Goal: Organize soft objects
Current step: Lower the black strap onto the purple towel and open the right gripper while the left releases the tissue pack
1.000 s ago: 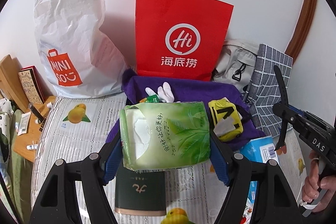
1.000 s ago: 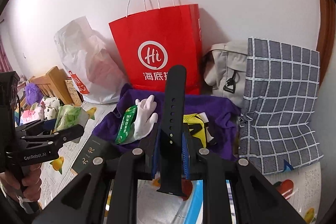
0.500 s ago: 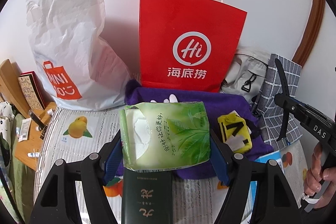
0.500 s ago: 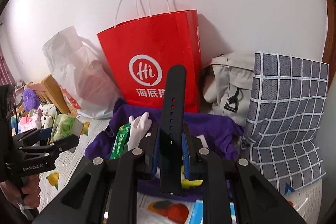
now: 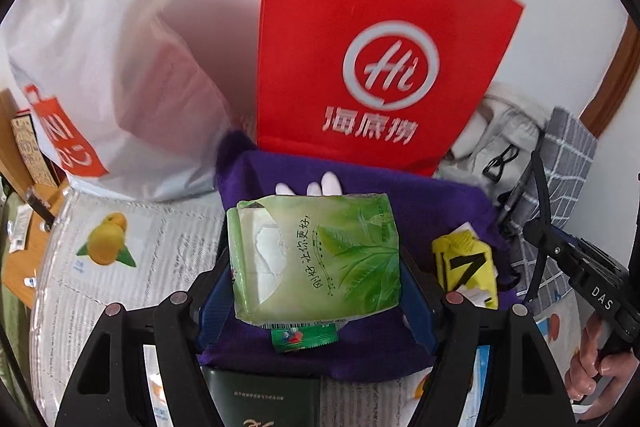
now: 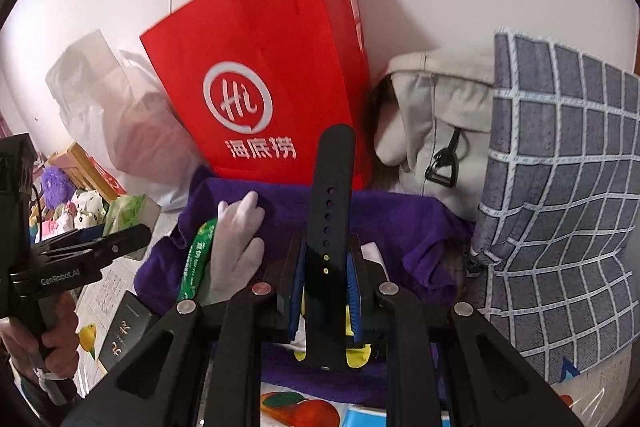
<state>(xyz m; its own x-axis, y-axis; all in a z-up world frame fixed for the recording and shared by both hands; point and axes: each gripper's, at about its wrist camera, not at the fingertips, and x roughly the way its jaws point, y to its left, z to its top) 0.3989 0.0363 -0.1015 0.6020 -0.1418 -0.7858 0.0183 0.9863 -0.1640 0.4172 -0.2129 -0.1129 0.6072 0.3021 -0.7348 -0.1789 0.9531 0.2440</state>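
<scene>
My left gripper [image 5: 316, 267] is shut on a green tissue pack [image 5: 314, 255], held flat above a purple cloth [image 5: 432, 203]. Upright between the pads of my right gripper [image 6: 326, 267], which is shut on it, stands a black watch strap [image 6: 330, 195]. On the purple cloth [image 6: 400, 219] lie a white glove [image 6: 236, 247], a green sachet [image 6: 196, 259] and a yellow pouch [image 5: 466, 267] marked with a black 7. The glove's fingertips [image 5: 324, 185] peek out behind the pack. A second small green sachet [image 5: 304, 337] shows just below the pack.
A red paper bag [image 5: 372, 75] and a white plastic bag [image 5: 104, 67] stand against the wall. A beige bag [image 6: 436, 131] and a grey checked bag [image 6: 560, 203] stand to the right. A dark green box [image 5: 264, 403] lies near me on the fruit-printed sheet [image 5: 120, 259].
Both grippers have moved forward and down toward the purple cloth and the red bag, which now loom larger. The tissue pack and the strap stay gripped as before.
</scene>
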